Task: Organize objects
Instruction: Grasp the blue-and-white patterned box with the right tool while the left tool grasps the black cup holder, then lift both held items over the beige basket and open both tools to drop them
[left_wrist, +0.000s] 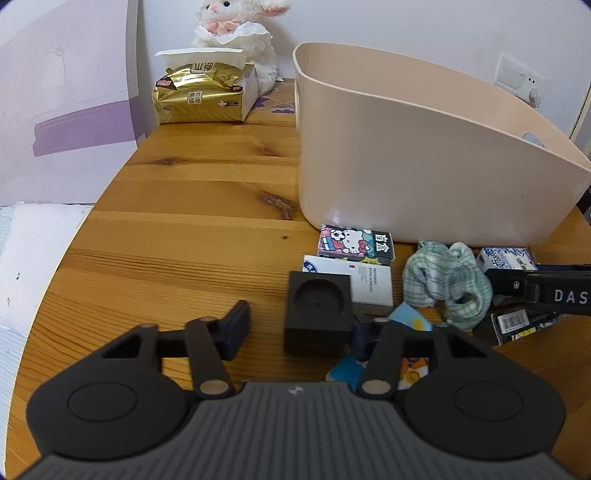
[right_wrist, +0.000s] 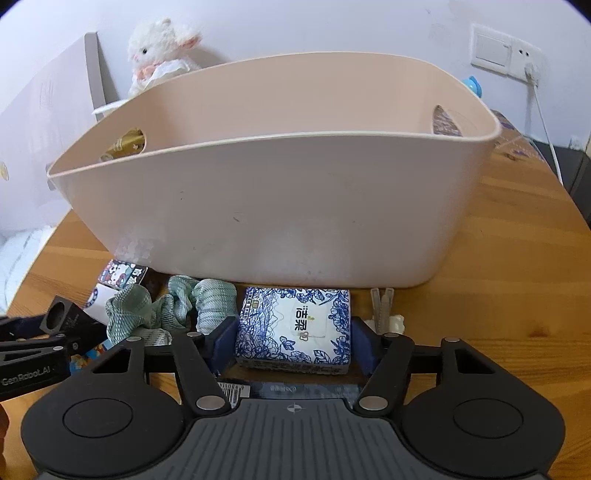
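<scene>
A large beige bin (left_wrist: 406, 147) stands on the wooden table (left_wrist: 184, 229); it fills the right wrist view (right_wrist: 280, 206). In front of it lie a Hello Kitty pack (left_wrist: 354, 243), a white box (left_wrist: 369, 284), a black cube with a round recess (left_wrist: 317, 314), a green checked cloth (left_wrist: 443, 284) and a blue-and-white floral tissue pack (right_wrist: 295, 328). My left gripper (left_wrist: 299, 328) is open, and the black cube stands between its fingers without touching the left one. My right gripper (right_wrist: 291, 343) is shut on the floral tissue pack, low over the table.
A gold tissue pack (left_wrist: 203, 96) and a white plush lamb (left_wrist: 240, 37) sit at the table's far edge. A colourful cartoon packet (left_wrist: 410, 354) lies under my left gripper. A dark barcoded packet (right_wrist: 288, 391) lies under my right gripper. A grey clip (right_wrist: 382, 306) lies to the right.
</scene>
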